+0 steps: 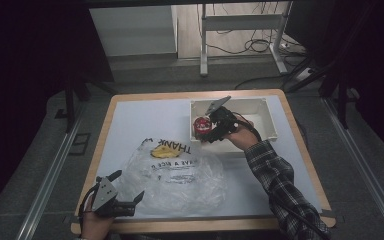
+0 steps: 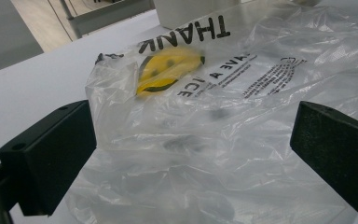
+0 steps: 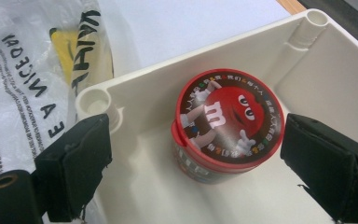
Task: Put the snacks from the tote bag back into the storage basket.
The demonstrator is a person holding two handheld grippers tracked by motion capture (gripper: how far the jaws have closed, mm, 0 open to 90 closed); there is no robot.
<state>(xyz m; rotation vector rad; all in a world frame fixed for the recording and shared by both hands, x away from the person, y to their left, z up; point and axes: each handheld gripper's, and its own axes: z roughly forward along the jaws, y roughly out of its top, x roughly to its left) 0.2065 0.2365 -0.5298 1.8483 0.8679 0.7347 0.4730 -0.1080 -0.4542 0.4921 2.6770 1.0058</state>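
Candy tub [image 3: 227, 126] upright, lid up, in bin [image 3: 317, 70]

high view: dim, corners sinking to black, desk [image 1: 130, 120] the one pale lit patch | left gripper view: brighter, soft glare rippling on the plastic bag [image 2: 242, 121], near folds blurred, yellow print smeared | right gripper view: even overhead light, red lid [image 3: 228, 116] sharp, faint shadows inside the white bin [image 3: 307, 70]

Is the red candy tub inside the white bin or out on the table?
Inside. The candy tub stands upright on the white bin's floor, walls around it.
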